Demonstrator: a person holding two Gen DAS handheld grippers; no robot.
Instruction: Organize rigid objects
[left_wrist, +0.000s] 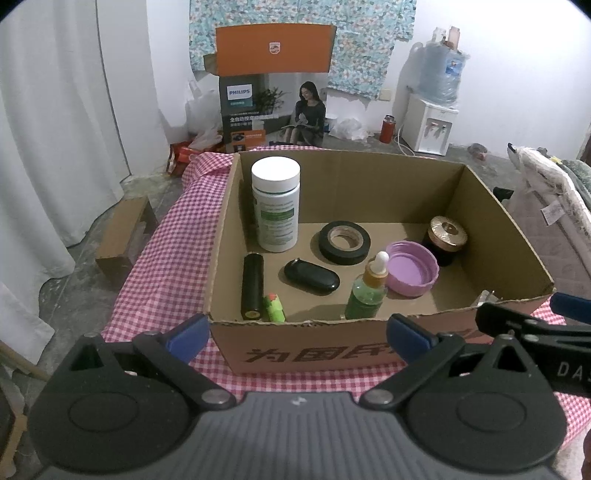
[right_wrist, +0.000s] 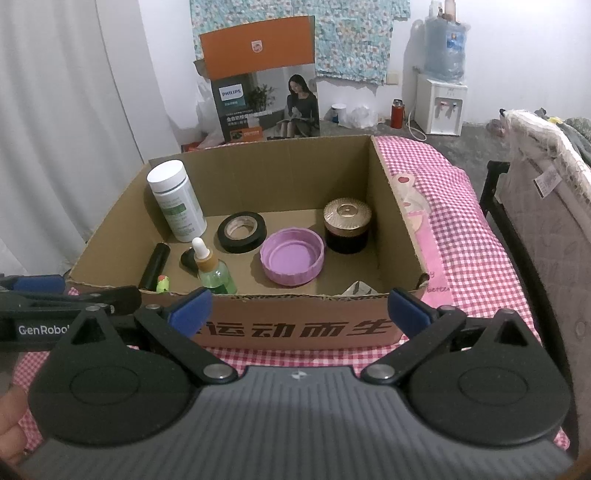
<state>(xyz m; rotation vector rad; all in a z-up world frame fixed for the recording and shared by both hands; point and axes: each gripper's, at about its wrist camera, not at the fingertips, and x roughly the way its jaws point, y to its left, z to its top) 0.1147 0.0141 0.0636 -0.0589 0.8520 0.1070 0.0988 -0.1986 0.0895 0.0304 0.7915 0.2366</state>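
An open cardboard box (left_wrist: 332, 349) (right_wrist: 295, 328) stands on a pink checked cloth. Inside it are a white-capped bottle (left_wrist: 276, 206) (right_wrist: 176, 201), a black tape roll (left_wrist: 344, 242) (right_wrist: 242, 232), a purple lid (left_wrist: 412, 268) (right_wrist: 291, 260), a gold-topped dark jar (left_wrist: 445, 238) (right_wrist: 347, 225), a green dropper bottle (left_wrist: 367, 291) (right_wrist: 212, 271), a black oval case (left_wrist: 311, 277), a black cylinder (left_wrist: 252, 286) (right_wrist: 155, 266) and a small green-orange piece (left_wrist: 274, 307). My left gripper (left_wrist: 297, 334) and right gripper (right_wrist: 297, 310) are both open and empty, in front of the box's near wall.
The pink checked cloth (right_wrist: 450, 236) covers the table. A Philips carton (left_wrist: 273, 107), a water dispenser (right_wrist: 441, 103), a red flask (right_wrist: 397, 112) and a small cardboard box (left_wrist: 123, 236) stand on the floor. White curtains hang at left. A padded chair (right_wrist: 535, 177) stands at right.
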